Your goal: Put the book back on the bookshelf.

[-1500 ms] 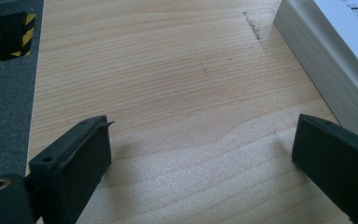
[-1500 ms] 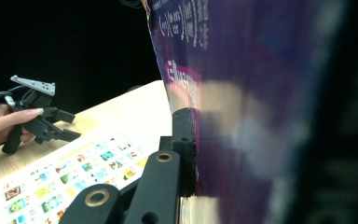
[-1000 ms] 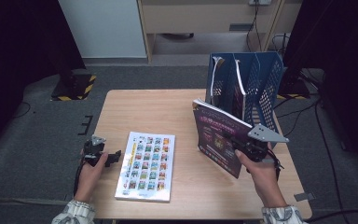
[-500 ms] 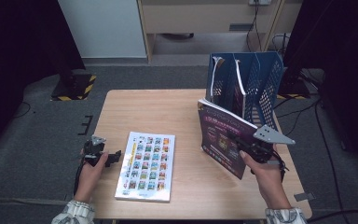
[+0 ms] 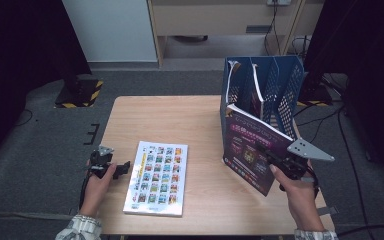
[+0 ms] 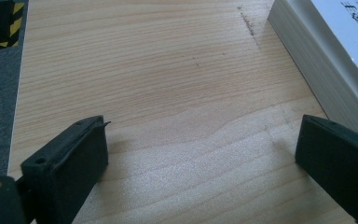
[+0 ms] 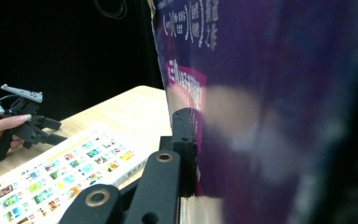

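Right gripper (image 5: 270, 156) clamping purple book (image 5: 252, 145), shifted nearer blue rack (image 5: 280, 85), left gripper (image 5: 122, 167) gaping, unmoved

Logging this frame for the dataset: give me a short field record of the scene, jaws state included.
held item: purple book, upright, tilted
right gripper: jaws shut on the purple book's lower edge
left gripper: jaws open, nothing between them, beside the white book
white book: flat on the table, cover of small colour pictures up
file rack: blue, at the table's far right, just behind the purple book
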`<state>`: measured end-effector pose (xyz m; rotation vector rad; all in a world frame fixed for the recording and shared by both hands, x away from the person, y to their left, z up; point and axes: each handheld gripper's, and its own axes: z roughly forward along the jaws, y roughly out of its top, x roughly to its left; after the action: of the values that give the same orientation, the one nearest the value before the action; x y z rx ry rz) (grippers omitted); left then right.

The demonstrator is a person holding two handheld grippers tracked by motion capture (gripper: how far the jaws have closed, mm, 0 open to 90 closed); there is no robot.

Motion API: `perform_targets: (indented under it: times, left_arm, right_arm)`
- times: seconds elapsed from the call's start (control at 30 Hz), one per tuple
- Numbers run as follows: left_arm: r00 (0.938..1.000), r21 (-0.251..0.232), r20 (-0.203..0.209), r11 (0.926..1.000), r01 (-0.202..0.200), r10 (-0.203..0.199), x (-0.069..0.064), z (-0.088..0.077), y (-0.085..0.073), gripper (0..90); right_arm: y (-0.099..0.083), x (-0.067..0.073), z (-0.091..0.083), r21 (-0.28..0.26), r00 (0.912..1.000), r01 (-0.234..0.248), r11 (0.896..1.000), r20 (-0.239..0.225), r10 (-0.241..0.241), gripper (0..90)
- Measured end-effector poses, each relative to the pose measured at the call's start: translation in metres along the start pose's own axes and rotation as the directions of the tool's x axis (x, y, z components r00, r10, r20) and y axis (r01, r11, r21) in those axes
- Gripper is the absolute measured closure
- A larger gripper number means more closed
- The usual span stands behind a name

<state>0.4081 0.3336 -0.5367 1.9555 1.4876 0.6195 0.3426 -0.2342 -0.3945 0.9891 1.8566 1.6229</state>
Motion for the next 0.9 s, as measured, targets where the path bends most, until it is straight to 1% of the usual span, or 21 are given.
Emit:
perform_targets:
  times: [0.23, 0.37, 0.47, 0.5, 0.53, 0.73, 0.77, 0.87, 0.9]
  left_arm:
    - [1.0, 0.0, 0.0, 1.0, 0.0, 0.0, 0.0, 0.0, 0.0, 1.9]
    - [1.0, 0.0, 0.0, 1.0, 0.0, 0.0, 0.0, 0.0, 0.0, 1.9]
    - [1.0, 0.0, 0.0, 1.0, 0.0, 0.0, 0.0, 0.0, 0.0, 1.9]
    - [1.0, 0.0, 0.0, 1.0, 0.0, 0.0, 0.0, 0.0, 0.0, 1.9]
    - [1.0, 0.0, 0.0, 1.0, 0.0, 0.0, 0.0, 0.0, 0.0, 1.8]
    - [1.0, 0.0, 0.0, 1.0, -0.001, 0.001, 0.0, 0.0, 0.0, 1.8]
    - [1.0, 0.0, 0.0, 1.0, 0.0, 0.0, 0.0, 0.0, 0.0, 1.8]
    - [1.0, 0.0, 0.0, 1.0, -0.001, 0.001, 0.0, 0.0, 0.0, 1.8]
    - [1.0, 0.0, 0.001, 1.0, 0.0, 0.0, 0.0, 0.0, 0.0, 1.8]
  right_arm:
    - [0.004, 0.0, -0.005, -0.005, 0.9999, -0.009, 1.0, -0.007, 0.009, 84.1]
    - [0.009, 0.001, -0.009, -0.004, 0.9998, 0.004, 1.0, -0.017, -0.004, 84.1]
    - [0.011, 0.001, -0.011, -0.008, 0.9998, 0.004, 1.0, -0.02, -0.004, 84.1]
    - [0.012, 0.001, -0.012, -0.006, 0.9997, 0.01, 1.0, -0.021, -0.01, 84.1]
    - [0.015, 0.001, -0.016, 0.001, 0.9997, 0.003, 1.0, -0.024, -0.003, 84.1]
    - [0.018, -0.003, -0.025, -0.004, 0.9997, -0.014, 1.0, -0.019, 0.014, 84.1]
    - [0.021, -0.005, -0.028, -0.006, 0.9998, -0.016, 1.0, -0.012, 0.015, 84.1]
    - [0.024, -0.006, -0.031, -0.014, 0.9998, -0.017, 1.0, -0.007, 0.017, 84.1]
    - [0.028, -0.007, -0.034, -0.022, 0.9998, -0.016, 1.0, -0.006, 0.016, 84.1]
